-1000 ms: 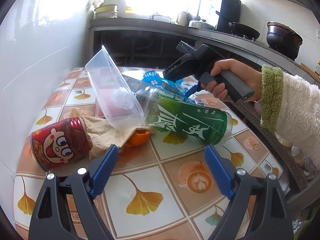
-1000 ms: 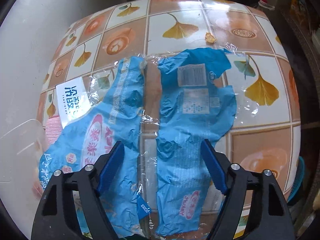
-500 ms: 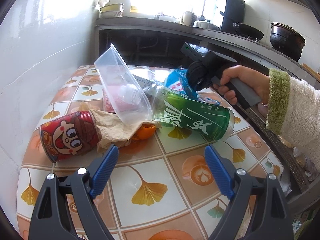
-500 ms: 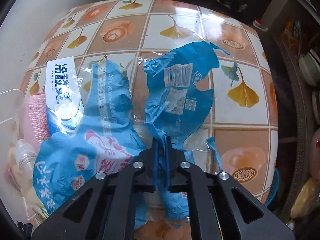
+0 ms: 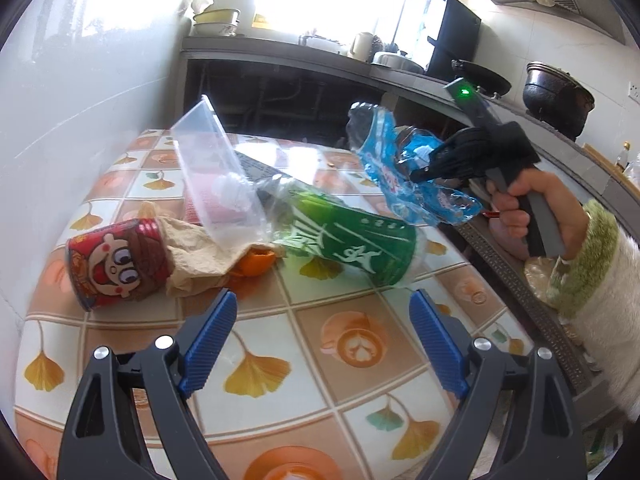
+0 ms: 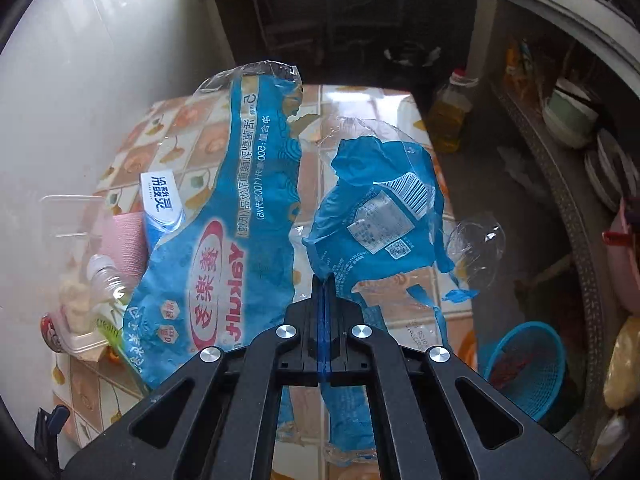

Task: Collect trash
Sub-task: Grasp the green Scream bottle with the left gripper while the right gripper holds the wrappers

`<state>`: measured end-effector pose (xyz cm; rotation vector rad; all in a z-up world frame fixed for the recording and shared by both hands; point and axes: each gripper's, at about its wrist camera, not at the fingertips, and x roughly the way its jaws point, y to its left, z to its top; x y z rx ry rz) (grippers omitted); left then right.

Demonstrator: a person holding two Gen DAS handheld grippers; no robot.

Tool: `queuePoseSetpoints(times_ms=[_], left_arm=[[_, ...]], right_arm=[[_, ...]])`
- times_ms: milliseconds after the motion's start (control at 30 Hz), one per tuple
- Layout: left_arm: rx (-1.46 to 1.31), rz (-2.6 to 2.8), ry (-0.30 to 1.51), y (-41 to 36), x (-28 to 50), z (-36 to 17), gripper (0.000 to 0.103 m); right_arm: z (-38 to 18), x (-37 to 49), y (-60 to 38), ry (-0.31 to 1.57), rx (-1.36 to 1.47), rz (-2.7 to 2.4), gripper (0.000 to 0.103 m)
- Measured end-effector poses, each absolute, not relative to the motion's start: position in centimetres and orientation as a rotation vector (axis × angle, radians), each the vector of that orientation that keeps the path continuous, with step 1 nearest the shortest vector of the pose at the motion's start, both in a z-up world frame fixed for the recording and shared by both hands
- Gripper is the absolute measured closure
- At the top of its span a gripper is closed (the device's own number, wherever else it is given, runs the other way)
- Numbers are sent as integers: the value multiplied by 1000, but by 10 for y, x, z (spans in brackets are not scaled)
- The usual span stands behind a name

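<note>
My right gripper (image 6: 323, 280) is shut on a torn blue plastic wrapper (image 6: 248, 216) and holds it up above the tiled table; the wrapper (image 5: 384, 168) and the right gripper (image 5: 416, 172) also show in the left wrist view. My left gripper (image 5: 322, 320) is open and empty, low over the table's near part. In front of it lie a red cartoon can (image 5: 116, 262), a crumpled brown paper (image 5: 200, 248), an orange peel (image 5: 256, 260), a green-labelled plastic bottle (image 5: 352, 240) and a tilted clear plastic container (image 5: 216, 176).
The tiled table (image 5: 360, 352) stands against a white wall on the left. A blue basket (image 6: 524, 364) sits on the floor to the right of the table. A counter with pots (image 5: 556, 96) runs along the back and right.
My right gripper closed on the blue wrapper and lifted it off the table, up and to the right. My left gripper has stayed open and drawn back slightly.
</note>
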<state>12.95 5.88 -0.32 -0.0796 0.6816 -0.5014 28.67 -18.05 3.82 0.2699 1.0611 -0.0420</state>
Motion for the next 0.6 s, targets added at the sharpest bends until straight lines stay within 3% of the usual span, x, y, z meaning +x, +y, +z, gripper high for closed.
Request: queuePoseSetpoints(times_ms=[233,500,600], left_arm=[[-255,-571,757,33,156,-3,17],[-568,-378,947,4,210,-33,17],[-637,-262,938,-4,221,-41,17]], right_arm=[[54,210,-208,926,354,-51,103],[30,153,-228,895,496,-56,103],[22,147,-234,899,515,-50,103]])
